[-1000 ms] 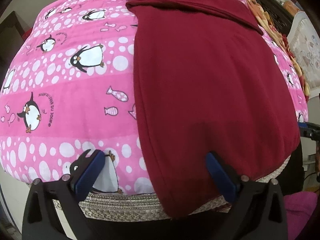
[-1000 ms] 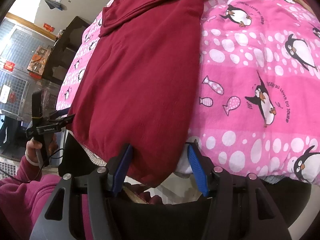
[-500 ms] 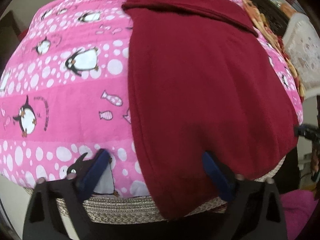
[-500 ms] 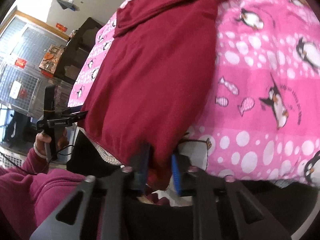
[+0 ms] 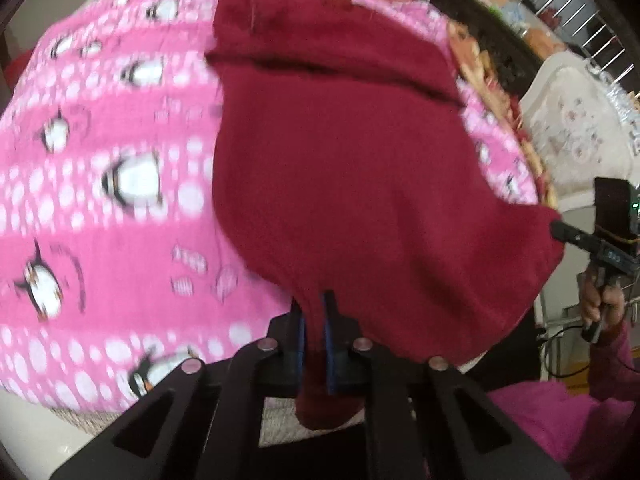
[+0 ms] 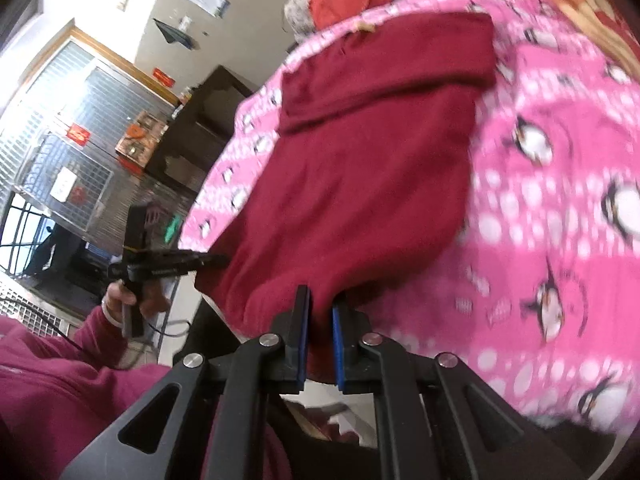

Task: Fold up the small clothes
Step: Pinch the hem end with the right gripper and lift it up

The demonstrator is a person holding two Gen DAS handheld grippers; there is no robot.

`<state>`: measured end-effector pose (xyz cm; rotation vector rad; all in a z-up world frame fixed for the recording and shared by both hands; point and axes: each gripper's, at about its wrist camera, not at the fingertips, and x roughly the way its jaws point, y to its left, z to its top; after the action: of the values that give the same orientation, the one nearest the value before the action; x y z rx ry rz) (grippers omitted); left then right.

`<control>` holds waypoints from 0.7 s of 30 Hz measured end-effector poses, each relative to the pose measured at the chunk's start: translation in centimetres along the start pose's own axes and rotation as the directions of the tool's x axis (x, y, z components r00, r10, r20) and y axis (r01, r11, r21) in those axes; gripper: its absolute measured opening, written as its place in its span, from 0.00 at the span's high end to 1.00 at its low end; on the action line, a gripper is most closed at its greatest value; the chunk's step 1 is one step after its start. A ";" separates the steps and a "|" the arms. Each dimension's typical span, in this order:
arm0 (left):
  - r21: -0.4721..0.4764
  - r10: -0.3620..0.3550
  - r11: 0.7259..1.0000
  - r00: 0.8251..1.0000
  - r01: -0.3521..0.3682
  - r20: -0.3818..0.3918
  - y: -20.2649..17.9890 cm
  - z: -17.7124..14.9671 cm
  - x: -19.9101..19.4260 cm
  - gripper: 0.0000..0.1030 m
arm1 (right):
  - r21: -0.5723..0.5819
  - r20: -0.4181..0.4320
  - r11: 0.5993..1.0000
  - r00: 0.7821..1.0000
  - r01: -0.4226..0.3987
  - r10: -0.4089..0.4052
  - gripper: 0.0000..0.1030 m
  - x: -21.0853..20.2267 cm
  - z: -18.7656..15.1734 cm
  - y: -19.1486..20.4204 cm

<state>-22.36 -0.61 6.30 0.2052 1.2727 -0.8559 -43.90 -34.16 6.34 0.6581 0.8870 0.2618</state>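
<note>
— Where's the maroon garment (image 5: 352, 184)?
— Spread over the pink penguin blanket (image 5: 120, 216), its near hem raised off it.
— And the left gripper (image 5: 314, 332)?
— Pinching one near corner of that hem between its blue pads.
— The right gripper (image 6: 320, 334)?
— Clamped on the other near corner.

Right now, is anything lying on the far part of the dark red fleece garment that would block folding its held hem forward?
Nothing visible does. The left gripper and right gripper each pinch the dark red fleece garment at its near hem, and its far part on the pink penguin blanket carries only its own folded-over band.
</note>
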 end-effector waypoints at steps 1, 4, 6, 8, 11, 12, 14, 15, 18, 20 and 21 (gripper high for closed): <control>0.000 -0.013 1.000 1.000 0.013 0.023 0.0 0.9 -0.7 0.93 | -0.006 0.014 1.000 1.000 -0.005 0.005 1.00 -0.1 0.7 0.1; -0.009 -0.021 1.000 0.997 0.022 0.079 0.0 3.2 -1.7 0.93 | -0.024 0.063 1.000 0.998 0.004 -0.002 1.00 -0.6 3.1 -0.1; -0.020 -0.030 0.999 0.993 0.033 0.116 0.2 5.2 -2.4 0.93 | -0.026 0.097 1.000 0.995 0.007 -0.004 1.00 -1.0 4.6 -0.5; -0.018 -0.026 0.999 0.989 0.029 0.146 0.0 7.1 -2.6 0.93 | -0.024 0.127 1.000 0.992 0.015 -0.011 1.00 -1.1 6.3 -1.0; -0.019 -0.017 1.000 0.982 0.021 0.189 -0.2 10.2 -2.5 0.93 | -0.002 0.172 1.000 0.985 0.015 -0.014 1.00 -0.9 8.8 -2.1; -0.019 -0.012 1.000 0.979 0.017 0.203 -0.4 11.4 -2.3 0.93 | 0.003 0.188 1.000 0.982 0.020 -0.021 1.00 -0.8 9.6 -2.4; -0.019 0.007 1.000 0.974 -0.003 0.227 -0.7 13.6 -1.8 0.93 | 0.006 0.213 0.999 0.976 0.038 -0.038 1.00 -0.5 11.4 -2.8; -0.020 0.022 1.000 0.971 -0.017 0.237 -0.6 14.8 -1.7 0.93 | 0.009 0.226 0.999 0.973 0.044 -0.045 1.00 -0.3 12.5 -3.1; -0.039 0.038 0.999 0.965 -0.029 0.260 -0.2 18.1 -0.7 0.93 | 0.017 0.246 0.998 0.967 0.065 -0.067 1.00 0.0 15.2 -4.1; -0.064 0.047 0.997 0.961 -0.031 0.271 0.4 20.1 -0.1 0.93 | 0.028 0.255 0.996 0.963 0.087 -0.091 1.00 0.5 17.2 -4.8; -0.074 0.050 0.997 0.960 -0.030 0.277 0.8 20.9 0.3 0.93 | 0.032 0.258 0.995 0.962 0.090 -0.096 1.00 0.6 18.0 -5.2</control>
<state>-6.16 -12.26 12.57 0.0521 1.0287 -0.7749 -29.67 -45.46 10.77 0.6506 0.6677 0.0793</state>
